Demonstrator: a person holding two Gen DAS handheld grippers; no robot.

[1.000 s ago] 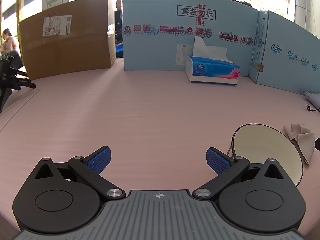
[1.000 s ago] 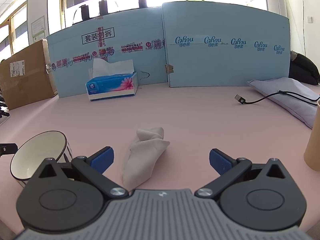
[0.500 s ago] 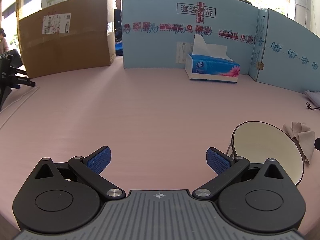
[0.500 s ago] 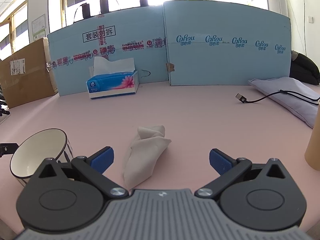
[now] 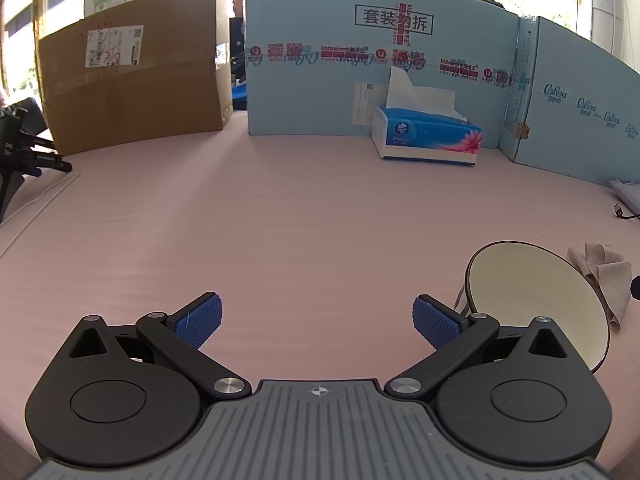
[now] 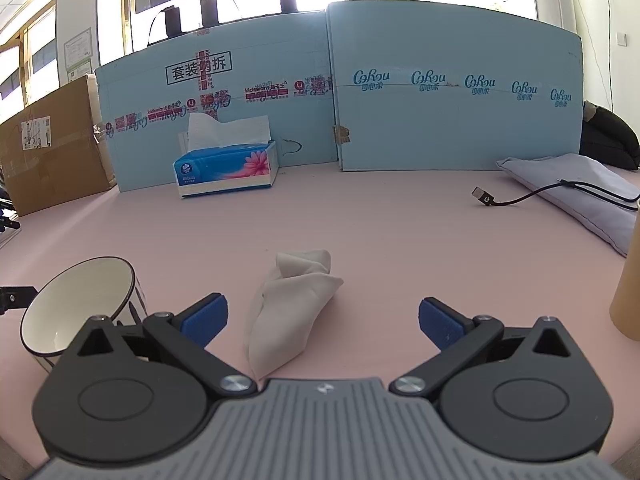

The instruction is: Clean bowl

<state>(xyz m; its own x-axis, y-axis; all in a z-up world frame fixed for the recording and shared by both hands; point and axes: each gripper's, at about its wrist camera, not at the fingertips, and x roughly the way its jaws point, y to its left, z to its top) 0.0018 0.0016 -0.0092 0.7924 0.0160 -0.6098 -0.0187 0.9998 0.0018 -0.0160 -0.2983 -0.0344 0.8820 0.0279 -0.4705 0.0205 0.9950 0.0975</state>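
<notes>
Both jaws are spread wide and hold nothing. On the left gripper point(image 5: 317, 318) the blue pads point(image 5: 199, 320) stand far apart over bare pink table point(image 5: 280, 220), touching no object. The bowl point(image 5: 536, 300) sits just off the right finger of this gripper, cream inside with a dark rim; whether the finger's outer side touches it cannot be told, since the black linkage hides the near part of the rim.

The right gripper point(image 6: 323, 317) is likewise fully parted, its pads clear of everything. Between its fingers, nearer the left one, lies a crumpled beige cloth point(image 6: 288, 304) flat on the table point(image 6: 400, 232); its near end disappears under the gripper body. In this view the bowl point(image 6: 76, 300) appears at the lower left, outside the left finger, looking tilted with its mouth turned up and toward the camera.

Farther back, a blue tissue box point(image 6: 226, 168) stands against light blue cardboard panels point(image 6: 440, 120), with a brown carton point(image 5: 132, 84) to the left. A black USB cable point(image 6: 520, 198) trails off a pale cushion point(image 6: 580, 192) at the right, and a tan cylinder point(image 6: 628, 288) shows at the right edge.
</notes>
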